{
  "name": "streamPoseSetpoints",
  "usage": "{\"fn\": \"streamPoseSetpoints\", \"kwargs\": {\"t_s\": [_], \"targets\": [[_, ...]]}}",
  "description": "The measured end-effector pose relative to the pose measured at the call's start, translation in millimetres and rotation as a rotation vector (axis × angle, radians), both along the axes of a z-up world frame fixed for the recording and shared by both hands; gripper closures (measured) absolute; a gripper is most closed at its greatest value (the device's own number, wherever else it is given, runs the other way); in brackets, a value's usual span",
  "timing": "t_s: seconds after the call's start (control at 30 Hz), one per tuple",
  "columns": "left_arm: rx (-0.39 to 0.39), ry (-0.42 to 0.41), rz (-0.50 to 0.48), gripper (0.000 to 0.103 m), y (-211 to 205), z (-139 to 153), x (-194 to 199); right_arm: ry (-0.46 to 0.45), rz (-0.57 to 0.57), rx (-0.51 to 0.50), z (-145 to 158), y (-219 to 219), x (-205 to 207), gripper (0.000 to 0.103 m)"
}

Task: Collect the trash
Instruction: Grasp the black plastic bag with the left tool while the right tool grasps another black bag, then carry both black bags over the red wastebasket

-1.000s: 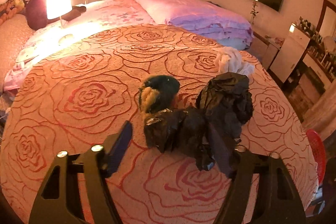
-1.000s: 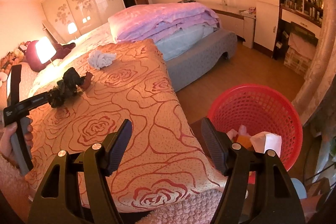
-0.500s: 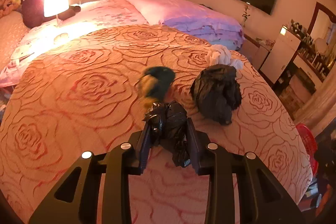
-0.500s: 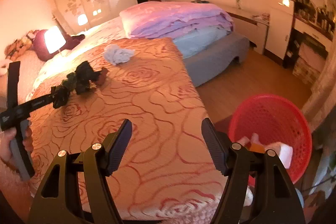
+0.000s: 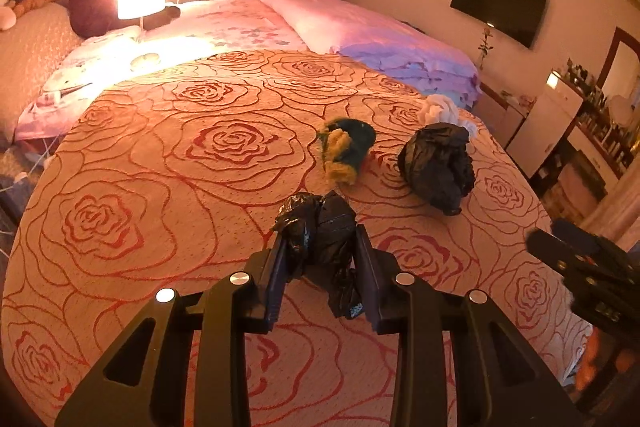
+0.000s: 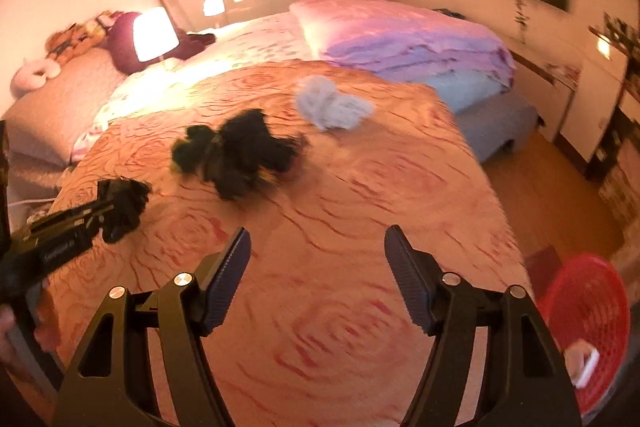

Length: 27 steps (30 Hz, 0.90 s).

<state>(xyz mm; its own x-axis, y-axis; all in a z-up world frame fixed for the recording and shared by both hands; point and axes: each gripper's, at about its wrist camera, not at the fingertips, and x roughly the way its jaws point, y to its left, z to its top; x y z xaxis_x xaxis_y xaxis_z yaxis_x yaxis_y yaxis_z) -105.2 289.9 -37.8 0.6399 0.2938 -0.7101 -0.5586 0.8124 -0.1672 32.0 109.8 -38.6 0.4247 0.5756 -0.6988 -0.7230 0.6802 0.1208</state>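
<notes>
Spreading across both views, the rose-patterned bedspread (image 5: 168,195) carries what we have left: a larger black bag (image 5: 438,163), a green-and-yellow wad (image 5: 346,147) and a white crumpled tissue (image 5: 440,109). Off its corner sits the red basket (image 6: 580,315). A second ago our left gripper (image 5: 320,259) stood wide around the small black bag (image 5: 320,227); now it pinches it, so that piece is secured for the basket. Our right gripper (image 6: 318,279), empty, has swung from the basket toward the bed, its jaws opening.
</notes>
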Motion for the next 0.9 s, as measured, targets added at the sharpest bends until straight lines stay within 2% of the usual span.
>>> {"fn": "streamPoseSetpoints", "kwargs": {"t_s": [0.23,0.4,0.53,0.7,0.77,0.83,0.9], "targets": [[-0.016,-0.028,0.013,0.073,7,4,-9,-0.035,0.04,0.016,8,47,7,0.018],[-0.026,-0.028,0.014,0.073,9,2,-11,-0.056,0.082,0.001,8,81,11,0.016],[-0.031,-0.03,0.02,0.073,11,2,-13,-0.033,0.089,-0.012,2,101,19,0.016],[-0.032,-0.03,0.022,0.073,12,2,-13,-0.038,0.091,-0.07,-10,119,24,0.016],[-0.031,-0.03,0.02,0.073,12,3,-14,-0.037,0.081,-0.091,-15,122,25,0.02],[-0.031,-0.028,0.019,0.073,13,2,-13,-0.038,0.073,-0.103,-18,121,26,0.035],[-0.029,-0.027,0.018,0.073,13,1,-13,-0.05,0.073,-0.113,-20,119,26,0.042]]}}
